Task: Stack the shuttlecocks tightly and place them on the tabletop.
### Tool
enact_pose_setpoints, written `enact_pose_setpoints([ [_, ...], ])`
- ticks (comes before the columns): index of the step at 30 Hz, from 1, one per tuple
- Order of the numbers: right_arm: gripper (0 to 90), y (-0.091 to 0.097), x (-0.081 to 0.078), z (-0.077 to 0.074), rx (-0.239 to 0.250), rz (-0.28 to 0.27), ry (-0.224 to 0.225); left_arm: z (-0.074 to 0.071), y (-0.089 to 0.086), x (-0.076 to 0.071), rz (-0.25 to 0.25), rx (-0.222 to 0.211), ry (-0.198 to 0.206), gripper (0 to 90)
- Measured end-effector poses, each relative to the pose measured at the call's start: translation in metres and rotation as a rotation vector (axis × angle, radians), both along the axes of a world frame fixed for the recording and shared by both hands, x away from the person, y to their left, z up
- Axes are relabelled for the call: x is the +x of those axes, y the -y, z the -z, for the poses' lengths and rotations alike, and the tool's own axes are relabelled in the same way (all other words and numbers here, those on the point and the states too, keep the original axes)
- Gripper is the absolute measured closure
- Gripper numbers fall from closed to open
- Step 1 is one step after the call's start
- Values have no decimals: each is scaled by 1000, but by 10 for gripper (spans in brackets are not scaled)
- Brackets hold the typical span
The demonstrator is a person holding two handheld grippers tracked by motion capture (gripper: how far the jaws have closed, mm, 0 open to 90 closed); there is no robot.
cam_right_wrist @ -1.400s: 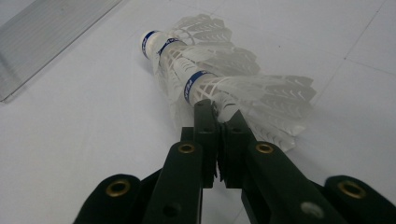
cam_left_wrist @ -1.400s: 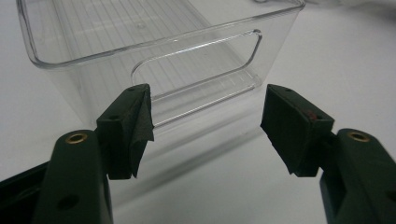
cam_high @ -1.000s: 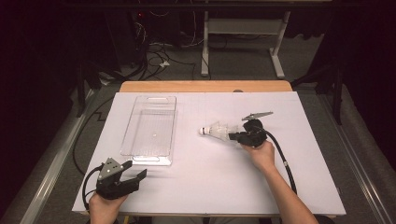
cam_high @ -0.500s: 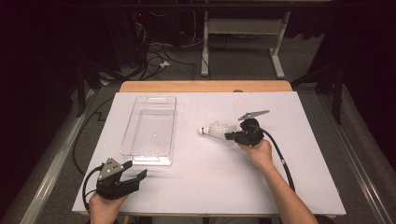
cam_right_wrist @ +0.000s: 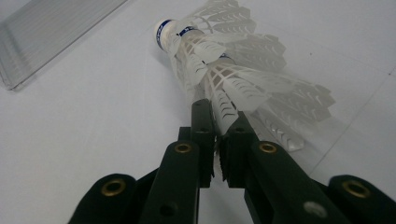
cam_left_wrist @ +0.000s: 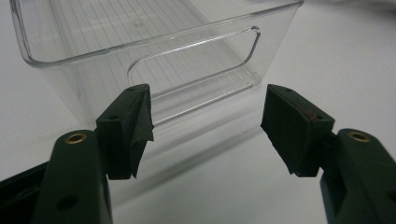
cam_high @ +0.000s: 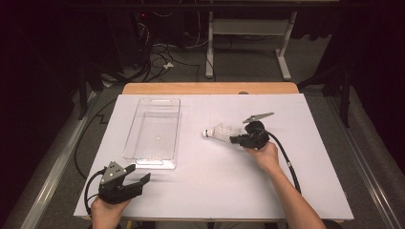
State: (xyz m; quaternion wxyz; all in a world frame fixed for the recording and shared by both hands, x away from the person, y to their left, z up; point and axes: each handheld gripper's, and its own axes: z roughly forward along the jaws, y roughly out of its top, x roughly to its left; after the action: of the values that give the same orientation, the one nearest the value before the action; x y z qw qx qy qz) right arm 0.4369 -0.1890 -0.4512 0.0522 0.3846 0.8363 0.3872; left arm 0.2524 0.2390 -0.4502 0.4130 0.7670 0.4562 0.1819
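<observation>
A white feathered shuttlecock (cam_high: 219,130) lies on its side on the white tabletop, its cork with a blue band pointing left. My right gripper (cam_high: 235,139) reaches it from the right, at the feather skirt. In the right gripper view my right gripper (cam_right_wrist: 217,114) has one feather of the shuttlecock (cam_right_wrist: 233,60) pinched between its pads; the jaws have just been opening a little, with the feather still between them. My left gripper (cam_high: 142,180) rests near the table's front left corner. In the left gripper view my left gripper (cam_left_wrist: 205,116) stands open and holds nothing.
A clear plastic tray (cam_high: 154,163) with cut-out handles lies left of centre, its near end wall (cam_left_wrist: 140,44) just ahead of my left gripper. The white tabletop (cam_high: 215,191) ends in a wooden strip (cam_high: 210,88) at the back. Cables and a stand are on the floor beyond.
</observation>
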Motion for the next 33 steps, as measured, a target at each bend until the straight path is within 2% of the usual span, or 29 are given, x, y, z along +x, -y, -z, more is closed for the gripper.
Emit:
enact_pose_setpoints([
  [8, 716, 2, -1, -3, -38, 40, 4, 0, -1, 0, 1, -4, -1, 343],
  [13, 671, 4, -4, -6, -58, 55, 12, 1, -1, 1, 1, -7, -2, 342],
  [26, 519, 2, -14, -15, -88, 84, 51, 1, -2, 1, 3, -17, -3, 343],
  [33, 476, 0, -17, -15, -90, 102, 51, 1, -1, 1, 5, -16, -4, 342],
])
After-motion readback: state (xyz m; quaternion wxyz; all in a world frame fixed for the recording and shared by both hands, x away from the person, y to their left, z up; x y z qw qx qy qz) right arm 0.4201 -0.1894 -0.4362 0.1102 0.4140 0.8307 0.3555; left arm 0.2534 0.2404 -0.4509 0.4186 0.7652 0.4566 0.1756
